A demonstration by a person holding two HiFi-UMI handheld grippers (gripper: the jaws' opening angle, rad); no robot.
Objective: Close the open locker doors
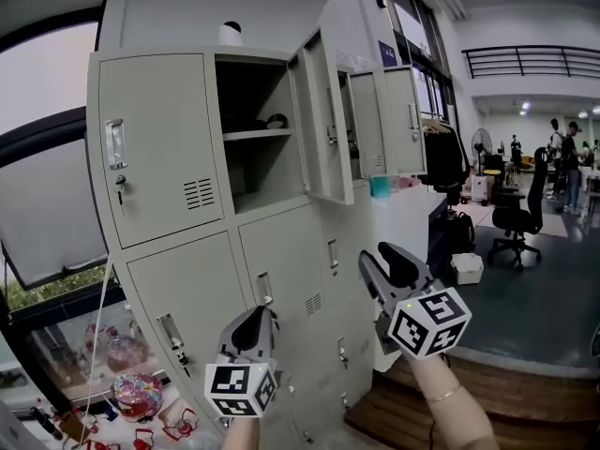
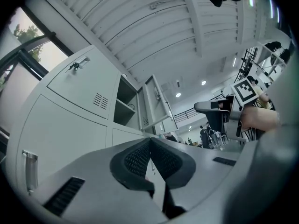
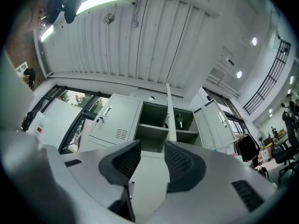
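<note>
The left claw [image 1: 255,324] is pressed together with nothing between its pads, and is held low in front of the lower tier of the locker cabinet [image 1: 178,279]. The right claw [image 1: 386,262] is spread and empty, clear of the cabinet and below the nearest open door [image 1: 323,120]. That door stands swung out from the upper middle compartment, with a second open door [image 1: 403,120] further right in the same row.
</note>
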